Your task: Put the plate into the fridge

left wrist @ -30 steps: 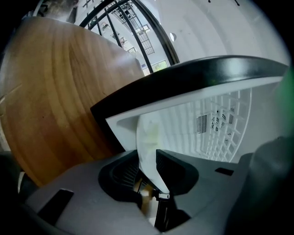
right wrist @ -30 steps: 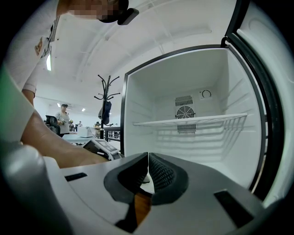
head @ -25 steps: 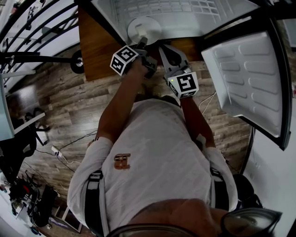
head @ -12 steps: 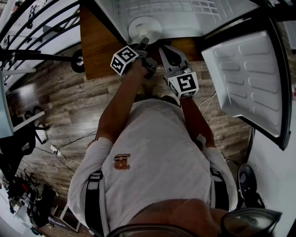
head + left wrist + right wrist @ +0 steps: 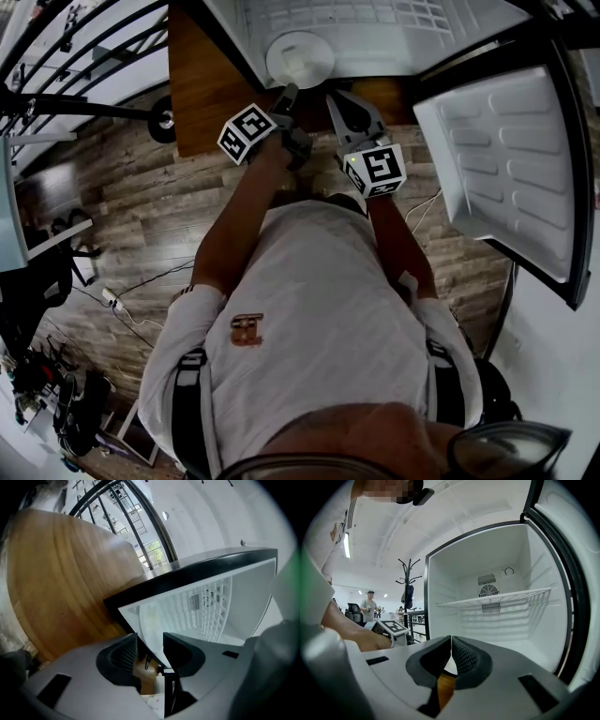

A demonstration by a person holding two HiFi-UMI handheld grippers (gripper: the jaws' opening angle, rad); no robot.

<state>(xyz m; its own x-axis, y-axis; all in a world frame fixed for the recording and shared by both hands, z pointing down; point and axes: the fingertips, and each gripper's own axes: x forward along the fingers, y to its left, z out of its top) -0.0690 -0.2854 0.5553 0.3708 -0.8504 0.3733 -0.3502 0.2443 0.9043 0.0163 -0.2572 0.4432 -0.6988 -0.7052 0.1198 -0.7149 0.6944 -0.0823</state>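
The round white plate lies flat on the floor of the open fridge, near its front left corner. My left gripper sits just in front of the plate's near edge with its jaws open and nothing pressed between them. In the left gripper view the plate shows pale beyond the open jaws of the left gripper, past the fridge's black front edge. My right gripper hovers at the fridge opening to the plate's right. In its own view the right gripper is shut and empty.
The fridge door stands swung open at the right. A wooden panel flanks the fridge on the left. Inside, a wire shelf spans the cavity above the floor. A coat stand and a person stand far behind.
The left gripper's jaws have let go of the plate's edge and drawn back a little toward me. The plate stays on the fridge floor. The right gripper has hardly moved.
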